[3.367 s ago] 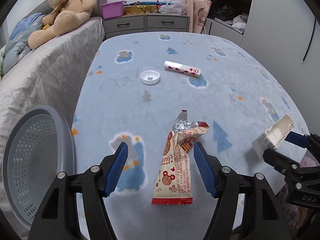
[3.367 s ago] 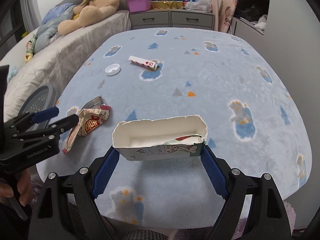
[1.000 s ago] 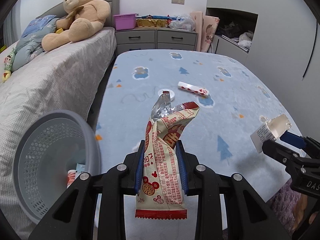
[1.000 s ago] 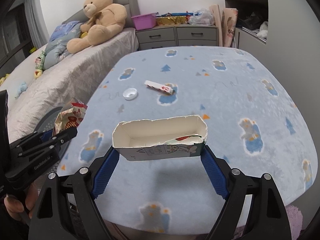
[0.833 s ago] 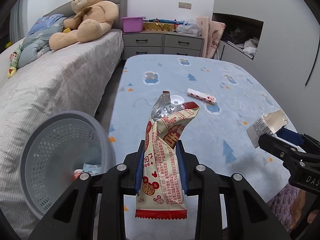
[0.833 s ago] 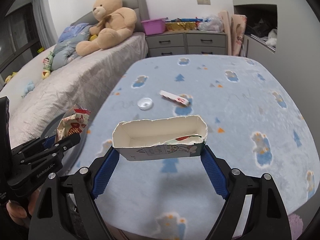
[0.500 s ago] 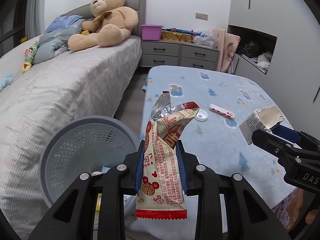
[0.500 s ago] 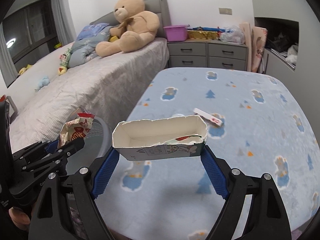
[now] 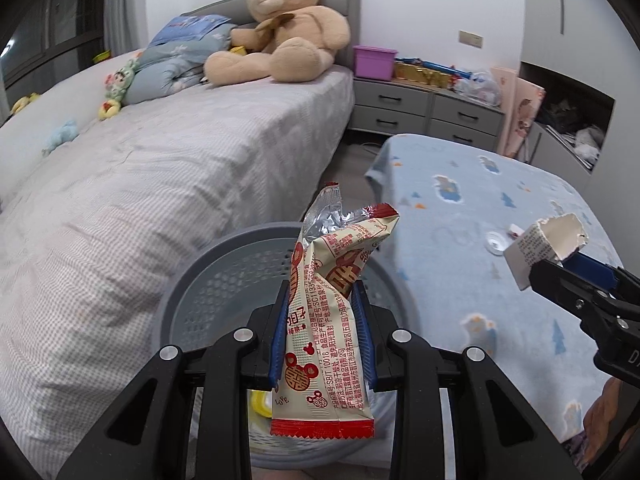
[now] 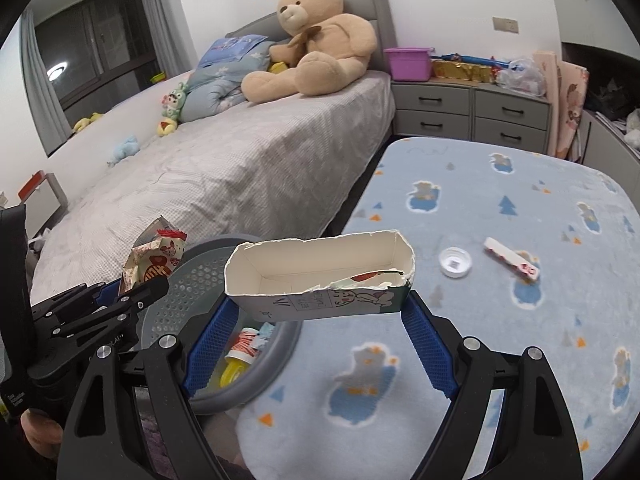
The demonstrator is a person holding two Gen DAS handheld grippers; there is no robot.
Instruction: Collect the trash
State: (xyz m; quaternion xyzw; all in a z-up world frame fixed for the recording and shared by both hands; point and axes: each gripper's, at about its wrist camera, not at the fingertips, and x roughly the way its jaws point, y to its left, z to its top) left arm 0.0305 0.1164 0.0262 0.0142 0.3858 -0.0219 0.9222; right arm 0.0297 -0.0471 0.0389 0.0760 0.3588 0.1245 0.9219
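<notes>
Two pieces in hand: left gripper [image 9: 323, 322] clamped on wrapper [image 9: 328, 316] above bin [image 9: 224, 264]; right gripper [image 10: 320, 320] clamped on torn carton [image 10: 320, 276] just beside the bin's rim, over the table edge. Bin already holds some trash. Left on table [image 10: 520, 360]: cap [image 10: 455, 263], small packet [image 10: 512, 260]. Neither piece dropped yet.

Black frames, blue ribbed jaws
</notes>
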